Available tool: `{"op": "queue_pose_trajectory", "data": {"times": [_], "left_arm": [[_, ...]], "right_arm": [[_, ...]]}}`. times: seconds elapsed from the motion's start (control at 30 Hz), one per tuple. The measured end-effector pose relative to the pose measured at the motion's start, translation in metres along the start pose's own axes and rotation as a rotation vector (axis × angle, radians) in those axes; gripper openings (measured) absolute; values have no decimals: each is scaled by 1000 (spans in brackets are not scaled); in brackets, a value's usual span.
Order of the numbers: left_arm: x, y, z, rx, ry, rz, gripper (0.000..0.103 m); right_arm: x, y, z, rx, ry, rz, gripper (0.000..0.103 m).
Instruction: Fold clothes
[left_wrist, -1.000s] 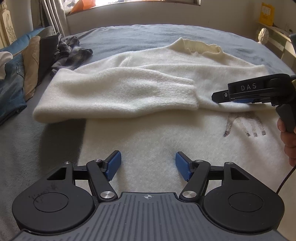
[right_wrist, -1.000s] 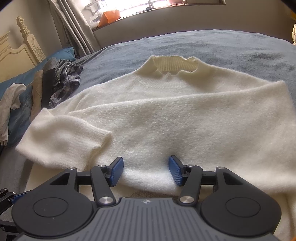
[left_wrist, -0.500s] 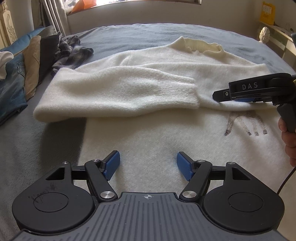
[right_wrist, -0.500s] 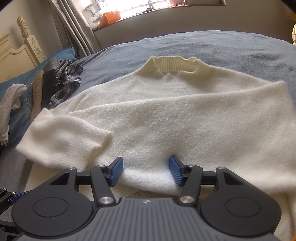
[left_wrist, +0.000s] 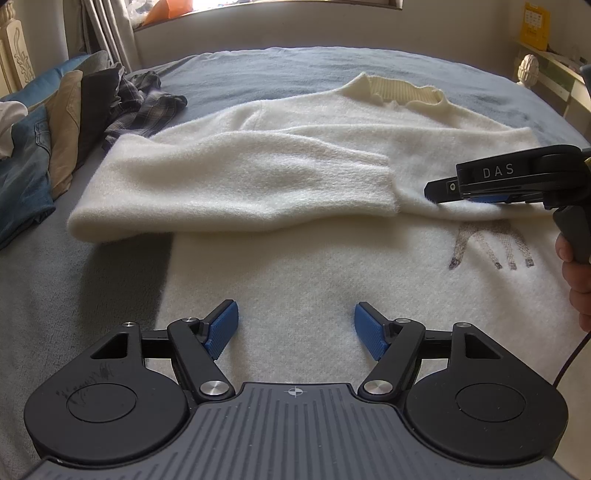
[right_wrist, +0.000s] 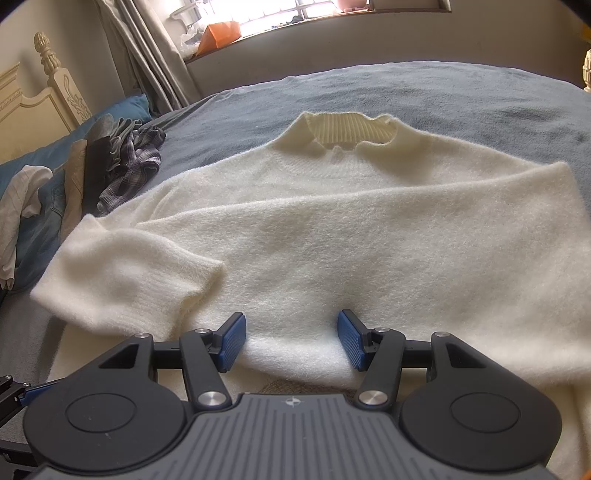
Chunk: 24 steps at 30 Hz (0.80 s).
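A grey bed (right_wrist: 424, 96) carries a white sweater (right_wrist: 332, 229), with a clothes pile (right_wrist: 74, 184) at nine o'clock. The left gripper (left_wrist: 295, 328) stands wide above the sweater, holding nothing. The right gripper (right_wrist: 291, 338) has sweater fabric between its half-open fingers; whether they press it I cannot tell.

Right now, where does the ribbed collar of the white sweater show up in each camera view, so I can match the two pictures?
Left wrist view: the ribbed collar sits upper right of centre, at the far end of the white sweater.
Right wrist view: the ribbed collar sits upper centre, straight ahead of the gripper.
Shared landmark: the pile of clothes at the left edge, on the grey-blue bedspread.
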<state>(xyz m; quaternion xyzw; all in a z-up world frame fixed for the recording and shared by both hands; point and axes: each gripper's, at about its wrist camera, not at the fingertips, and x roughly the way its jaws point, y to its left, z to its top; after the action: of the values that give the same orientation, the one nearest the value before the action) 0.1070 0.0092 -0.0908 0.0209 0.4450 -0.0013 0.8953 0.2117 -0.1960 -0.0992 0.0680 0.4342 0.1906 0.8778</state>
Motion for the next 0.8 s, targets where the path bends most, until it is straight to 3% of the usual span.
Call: {"op": "queue_pose_trajectory", "data": {"times": [0.8], "left_arm": [[-2, 4, 0, 9, -23, 0, 76]], "right_arm": [[1, -1, 1, -4, 1, 2, 58]]}}
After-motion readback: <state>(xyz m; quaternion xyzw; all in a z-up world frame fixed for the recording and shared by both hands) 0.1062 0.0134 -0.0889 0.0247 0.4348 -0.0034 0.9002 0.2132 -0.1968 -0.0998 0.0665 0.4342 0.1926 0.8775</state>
